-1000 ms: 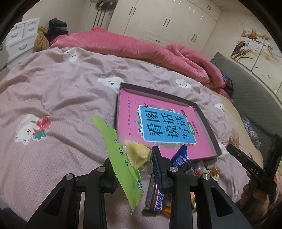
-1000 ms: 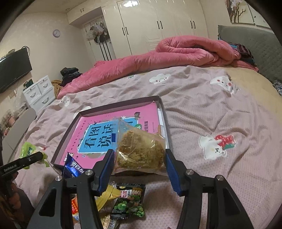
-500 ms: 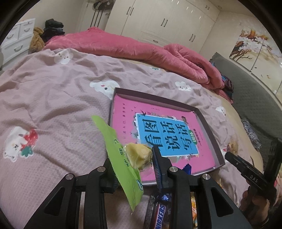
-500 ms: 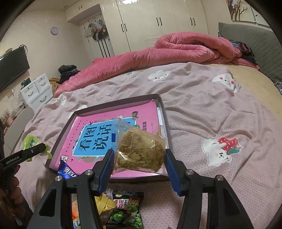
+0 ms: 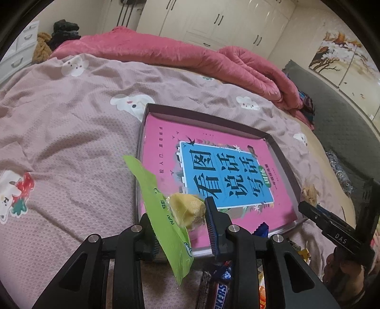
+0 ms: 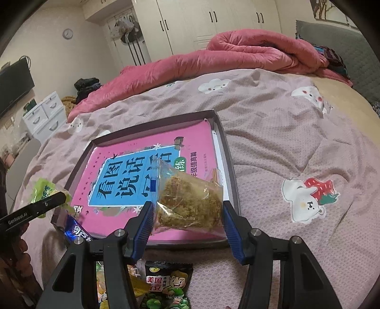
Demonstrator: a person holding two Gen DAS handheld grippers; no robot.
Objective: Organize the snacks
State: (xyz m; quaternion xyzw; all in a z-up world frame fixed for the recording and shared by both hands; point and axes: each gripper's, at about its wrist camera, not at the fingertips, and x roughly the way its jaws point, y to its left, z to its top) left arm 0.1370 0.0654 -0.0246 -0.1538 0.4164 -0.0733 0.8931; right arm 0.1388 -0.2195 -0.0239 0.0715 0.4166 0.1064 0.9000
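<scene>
From the left wrist, the left gripper (image 5: pixel 180 221) pinches a green snack packet (image 5: pixel 163 211) over the near edge of the shallow box (image 5: pixel 273 140) on the mauve bed cover (image 5: pixel 71 133); white wardrobes (image 5: pixel 213 21) behind. From the right wrist, the right gripper (image 6: pixel 186 222) clamps a clear bag of brown floss (image 6: pixel 188 200) above the same edge, a rolled pink quilt (image 6: pixel 237 52) beyond.
</scene>
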